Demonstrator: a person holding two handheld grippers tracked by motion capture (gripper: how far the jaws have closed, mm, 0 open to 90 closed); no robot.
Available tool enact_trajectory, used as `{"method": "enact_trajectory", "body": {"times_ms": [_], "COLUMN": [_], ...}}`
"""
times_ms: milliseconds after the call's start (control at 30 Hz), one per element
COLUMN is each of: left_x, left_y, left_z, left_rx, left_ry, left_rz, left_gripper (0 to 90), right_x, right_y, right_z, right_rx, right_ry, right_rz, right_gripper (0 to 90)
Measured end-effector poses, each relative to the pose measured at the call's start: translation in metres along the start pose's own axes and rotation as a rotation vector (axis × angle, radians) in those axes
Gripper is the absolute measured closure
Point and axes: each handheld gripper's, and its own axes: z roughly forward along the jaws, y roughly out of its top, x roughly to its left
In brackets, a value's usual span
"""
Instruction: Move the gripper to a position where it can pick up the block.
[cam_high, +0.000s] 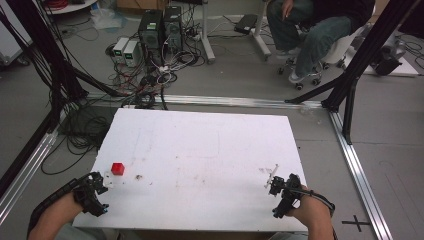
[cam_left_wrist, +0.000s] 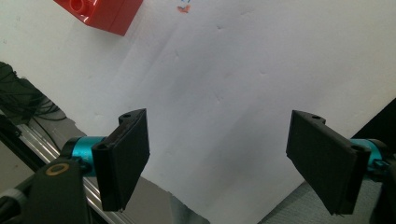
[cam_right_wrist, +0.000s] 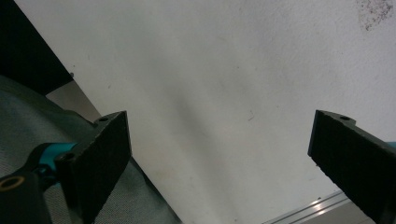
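A small red brick (cam_high: 117, 169) lies on the white table (cam_high: 200, 150) near its left front part. My left gripper (cam_high: 95, 192) hovers at the front left corner, just short of the brick, jaws wide open and empty. In the left gripper view the red brick (cam_left_wrist: 100, 13) sits at the top left, well beyond the open gripper (cam_left_wrist: 217, 161). My right gripper (cam_high: 282, 195) is at the front right of the table, also open with nothing between the jaws; the right gripper view has its open gripper (cam_right_wrist: 219, 163) over bare white tabletop.
A small dark smudge (cam_high: 138, 177) marks the table right of the brick. A thin white strip (cam_high: 272, 174) lies near the right gripper. Beyond the table are computers and cables (cam_high: 160, 35), black frame posts (cam_high: 360, 55) and a seated person (cam_high: 315, 30).
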Motion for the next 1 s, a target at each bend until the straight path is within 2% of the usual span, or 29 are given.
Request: {"method": "enact_trajectory", "body": {"times_ms": [700,867,1000], "left_x": [-0.0008,-0.0019,-0.0030], "left_y": [0.0005,0.0009,0.0018], "left_z": [-0.0009,-0.0003,-0.0003], "left_rx": [-0.003,0.000,0.001], "left_ry": [-0.002,-0.007,-0.009], "left_rz": [0.000,0.010,0.014], "left_gripper": [21.7,21.7,21.7], "right_x": [0.0002,0.0002,0.0008], "right_y": [-0.0008,0.0000,-0.0003], "right_z": [-0.0011,0.0004,0.0000], "right_rx": [0.001,0.001,0.001], "right_ry": [0.001,0.006,0.007], "right_rz": [0.002,-0.009,0.001], "right_gripper": [5.3,5.3,5.3]}}
